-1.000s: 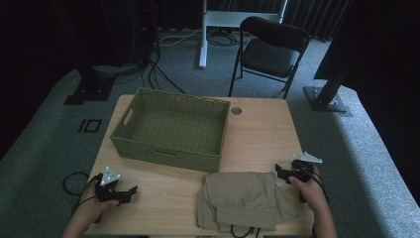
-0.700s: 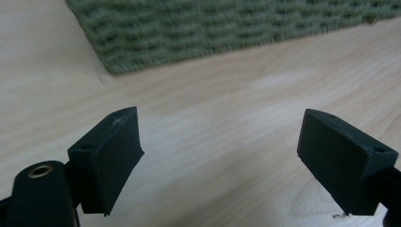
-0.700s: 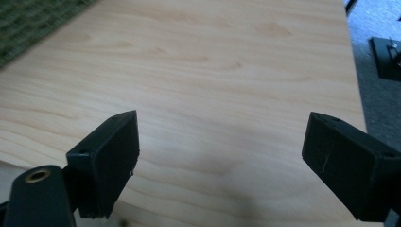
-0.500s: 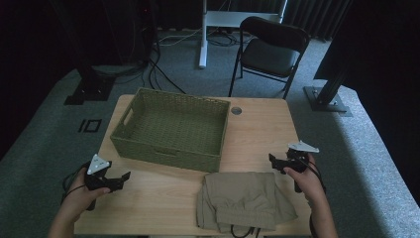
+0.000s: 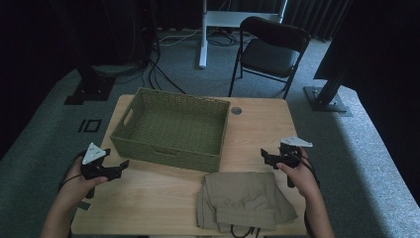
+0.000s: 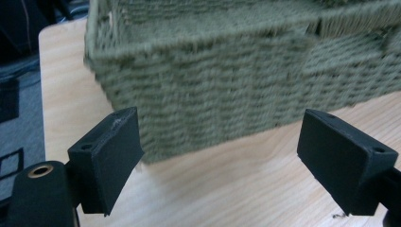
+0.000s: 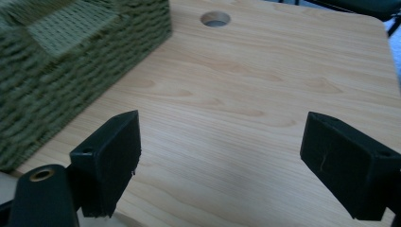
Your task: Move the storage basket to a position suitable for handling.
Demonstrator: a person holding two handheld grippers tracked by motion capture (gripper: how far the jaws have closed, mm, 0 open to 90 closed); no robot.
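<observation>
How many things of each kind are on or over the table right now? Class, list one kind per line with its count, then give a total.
Woven green basket: 1
Folded khaki garment: 1
Handheld grippers, left gripper and right gripper, both open: 2
Total: 4

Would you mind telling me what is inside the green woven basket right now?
The basket looks empty: its woven floor shows bare from the high view. The strip just behind its near wall is hidden.
</observation>
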